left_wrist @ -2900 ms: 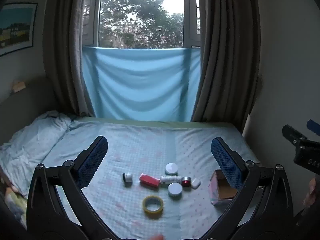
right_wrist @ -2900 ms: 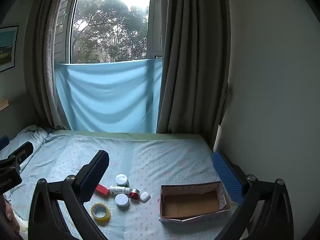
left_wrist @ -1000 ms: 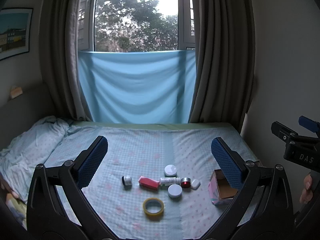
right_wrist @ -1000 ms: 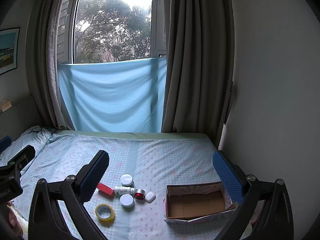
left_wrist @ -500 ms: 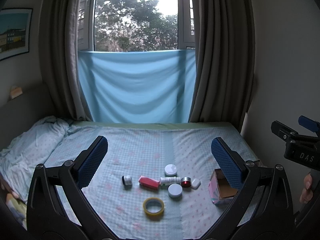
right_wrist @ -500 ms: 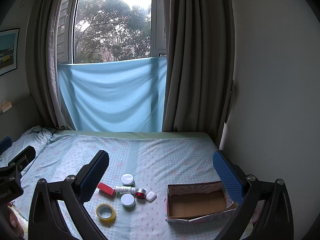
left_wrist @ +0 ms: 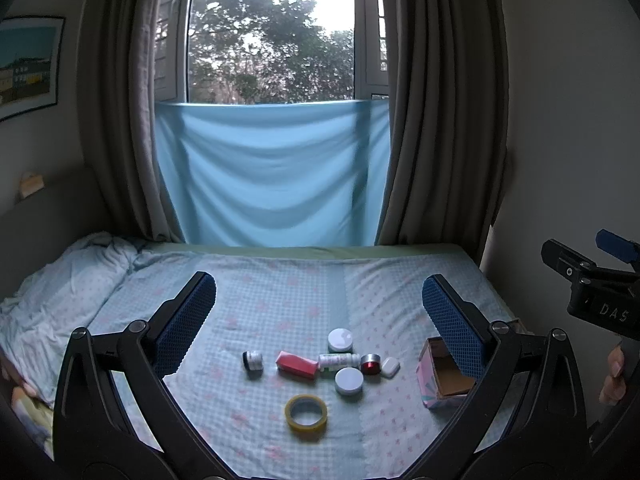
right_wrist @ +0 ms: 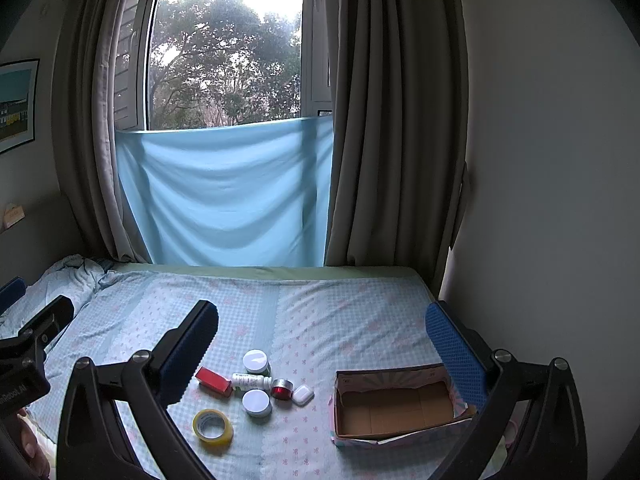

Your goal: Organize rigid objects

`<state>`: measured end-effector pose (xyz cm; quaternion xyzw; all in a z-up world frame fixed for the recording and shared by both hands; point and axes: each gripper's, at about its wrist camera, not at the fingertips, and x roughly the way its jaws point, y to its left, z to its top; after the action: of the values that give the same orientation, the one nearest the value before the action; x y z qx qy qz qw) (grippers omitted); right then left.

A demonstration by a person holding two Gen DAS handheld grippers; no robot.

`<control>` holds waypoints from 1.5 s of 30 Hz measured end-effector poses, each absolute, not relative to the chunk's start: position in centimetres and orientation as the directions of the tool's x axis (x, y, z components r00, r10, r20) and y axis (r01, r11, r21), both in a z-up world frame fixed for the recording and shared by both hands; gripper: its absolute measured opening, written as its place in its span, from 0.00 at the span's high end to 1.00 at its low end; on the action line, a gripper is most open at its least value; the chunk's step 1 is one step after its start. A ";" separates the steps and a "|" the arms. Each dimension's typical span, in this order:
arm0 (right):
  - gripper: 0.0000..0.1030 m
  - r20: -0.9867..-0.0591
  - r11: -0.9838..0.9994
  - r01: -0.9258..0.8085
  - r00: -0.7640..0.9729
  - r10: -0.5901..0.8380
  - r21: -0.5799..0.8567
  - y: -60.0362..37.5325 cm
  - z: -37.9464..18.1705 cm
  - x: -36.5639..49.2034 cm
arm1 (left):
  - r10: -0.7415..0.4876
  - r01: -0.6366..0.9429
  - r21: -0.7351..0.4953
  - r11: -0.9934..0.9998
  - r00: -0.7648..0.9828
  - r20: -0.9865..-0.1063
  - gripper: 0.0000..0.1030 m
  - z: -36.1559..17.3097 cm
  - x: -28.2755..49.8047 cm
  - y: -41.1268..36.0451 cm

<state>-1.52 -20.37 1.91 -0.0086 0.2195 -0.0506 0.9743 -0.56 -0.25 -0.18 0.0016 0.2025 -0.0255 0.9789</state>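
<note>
Small rigid objects lie clustered on the bed: a yellow tape roll (left_wrist: 306,412) (right_wrist: 213,426), a red box (left_wrist: 296,364) (right_wrist: 213,381), a white bottle lying on its side (left_wrist: 338,359) (right_wrist: 251,381), two white-lidded jars (left_wrist: 341,339) (left_wrist: 349,380), a red tin (left_wrist: 371,363) (right_wrist: 282,389), a white case (left_wrist: 390,367) (right_wrist: 303,395) and a small dark-banded jar (left_wrist: 253,360). An open empty cardboard box (right_wrist: 394,404) (left_wrist: 444,376) sits to their right. My left gripper (left_wrist: 318,316) and right gripper (right_wrist: 322,340) are both open and empty, held above the bed, short of the objects.
The bed has a light blue patterned sheet (left_wrist: 280,292) with a rumpled quilt (left_wrist: 60,280) at the left. A wall (right_wrist: 540,200) borders the bed on the right. Curtains and a blue cloth (left_wrist: 272,176) hang over the window behind.
Both views have shifted slightly since 2.9 s ago, with the objects sitting a little higher in frame. Over the last second almost nothing has moved. Both grippers stay open.
</note>
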 end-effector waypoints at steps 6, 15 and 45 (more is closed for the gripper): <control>0.00 -0.427 0.994 0.097 0.898 -0.105 -0.039 -20.3 1.9 -1.6 | -0.051 0.051 -0.010 0.999 0.915 -0.400 0.00 -0.1 -0.4 -0.3; 0.00 -0.421 0.996 0.086 0.902 -0.094 -0.038 -20.3 1.9 -1.6 | -0.020 0.027 0.011 1.000 0.918 -0.395 0.00 -0.1 -0.2 -0.2; 0.00 -0.797 0.896 -0.437 0.566 0.210 -0.074 -20.1 -18.1 18.2 | 0.118 -0.278 -0.039 0.960 0.526 -0.842 0.00 -28.9 7.4 0.5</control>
<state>18.23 -20.11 -18.08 -0.1327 0.4276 0.1850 0.8749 7.36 0.46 -28.85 -0.0843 0.4735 0.1141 0.8693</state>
